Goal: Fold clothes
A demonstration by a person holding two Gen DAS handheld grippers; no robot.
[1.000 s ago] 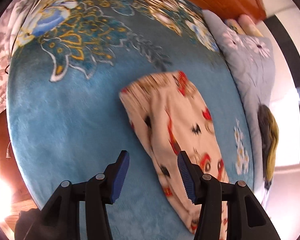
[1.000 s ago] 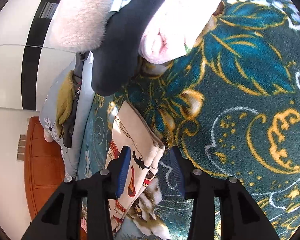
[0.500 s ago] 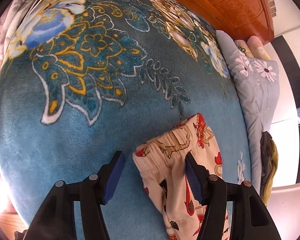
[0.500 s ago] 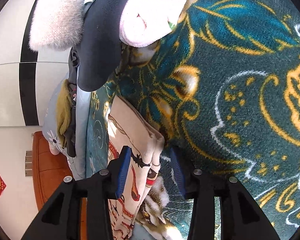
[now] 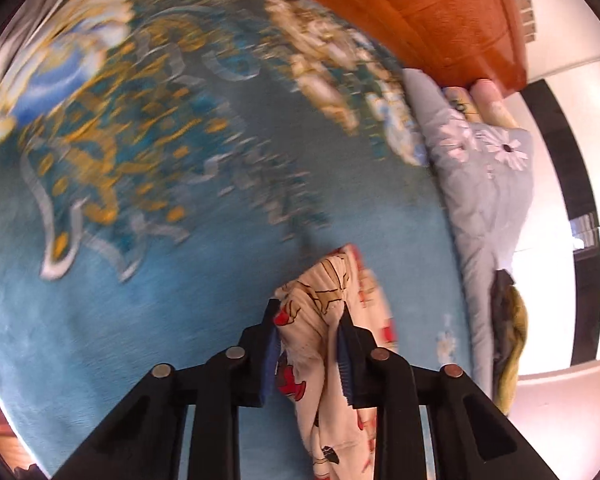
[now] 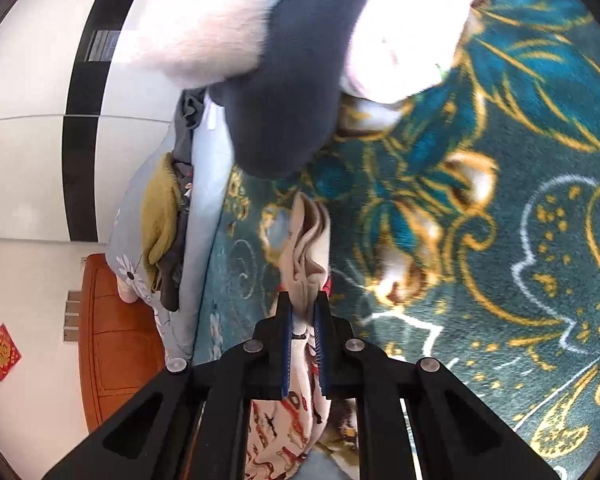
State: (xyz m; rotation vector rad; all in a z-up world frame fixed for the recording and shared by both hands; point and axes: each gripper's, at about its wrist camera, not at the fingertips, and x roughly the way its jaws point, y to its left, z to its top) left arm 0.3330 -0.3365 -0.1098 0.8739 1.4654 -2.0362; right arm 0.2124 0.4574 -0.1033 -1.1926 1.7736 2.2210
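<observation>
Both jaws just closed & pinch the shorts [image 5: 320,320]: left hand-held gripper [image 5: 308,344] & right hand-held gripper [image 6: 303,336]. Lift both ends evenly, keep cloth tight, fold over the bed [image 5: 140,300].

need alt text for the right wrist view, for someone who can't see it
The right gripper is shut on the bunched edge of a cream printed garment lying on a teal blanket with gold floral patterns. Behind it sit piled clothes, a grey floral pillow and an orange wooden headboard.
</observation>
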